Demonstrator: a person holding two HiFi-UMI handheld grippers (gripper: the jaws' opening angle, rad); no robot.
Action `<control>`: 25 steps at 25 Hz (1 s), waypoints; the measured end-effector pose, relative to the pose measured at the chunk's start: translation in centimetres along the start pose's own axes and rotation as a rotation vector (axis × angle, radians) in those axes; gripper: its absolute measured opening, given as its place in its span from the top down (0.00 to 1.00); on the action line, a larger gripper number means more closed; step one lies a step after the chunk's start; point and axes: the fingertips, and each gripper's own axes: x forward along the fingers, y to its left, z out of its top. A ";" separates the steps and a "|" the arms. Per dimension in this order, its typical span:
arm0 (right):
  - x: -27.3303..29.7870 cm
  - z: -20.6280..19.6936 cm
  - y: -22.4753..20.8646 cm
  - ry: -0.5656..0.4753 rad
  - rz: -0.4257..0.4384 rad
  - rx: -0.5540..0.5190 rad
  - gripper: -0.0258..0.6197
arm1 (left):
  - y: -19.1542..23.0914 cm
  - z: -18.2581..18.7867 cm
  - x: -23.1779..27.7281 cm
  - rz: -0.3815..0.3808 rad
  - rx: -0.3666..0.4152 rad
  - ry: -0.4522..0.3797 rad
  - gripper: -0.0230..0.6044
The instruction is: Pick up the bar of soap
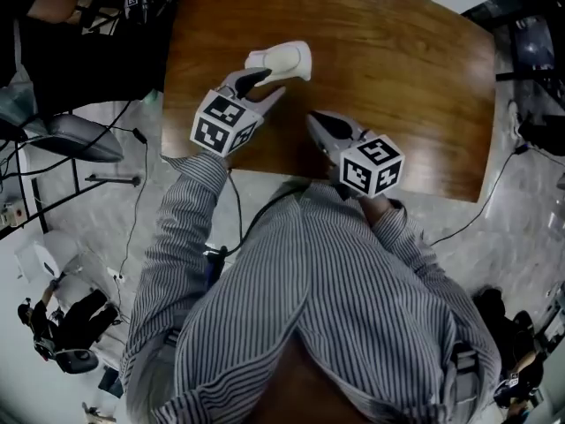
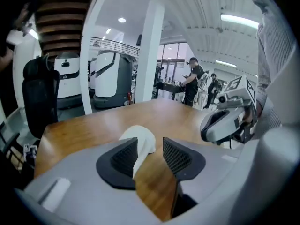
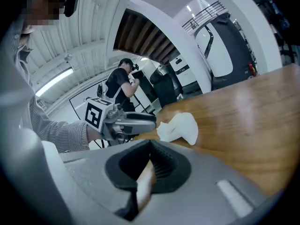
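Note:
The white bar of soap (image 1: 281,60) lies on the brown wooden table (image 1: 406,78), toward its far left part. My left gripper (image 1: 265,84) reaches it from the near side. In the left gripper view its jaws (image 2: 150,146) stand open, the soap (image 2: 140,137) sits at their tips against the left pad, and the right pad is apart from it. My right gripper (image 1: 316,120) hovers over the table to the right and nearer, with nothing in it. Its jaws (image 3: 151,146) are shut, and the soap (image 3: 180,126) lies ahead of them.
The table's near edge runs just under both grippers. A dark chair (image 1: 71,69) and cables (image 1: 132,135) are on the floor at the left. Behind the table are a white column (image 2: 149,50), parked white machines (image 2: 110,78) and standing people (image 2: 192,81).

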 end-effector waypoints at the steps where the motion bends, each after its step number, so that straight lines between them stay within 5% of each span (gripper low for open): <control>1: 0.2 0.1 -0.2 0.000 0.001 0.009 0.96 | 0.7 -0.1 0.4 -0.009 0.052 0.035 0.67; 6: 0.6 0.5 -1.7 0.002 0.011 0.064 0.96 | 2.5 -1.7 3.0 -0.119 0.288 0.248 0.59; 12: 0.6 0.7 -3.8 -0.009 -0.016 0.110 0.96 | 3.9 -1.9 5.7 -0.186 0.359 0.333 0.51; 18: 0.5 0.6 -5.0 -0.010 -0.029 0.141 0.96 | 3.9 -3.0 7.1 -0.285 0.441 0.451 0.50; 25: -0.1 0.5 -5.2 -0.017 -0.037 0.153 0.96 | 3.6 -2.8 7.4 -0.340 0.460 0.489 0.55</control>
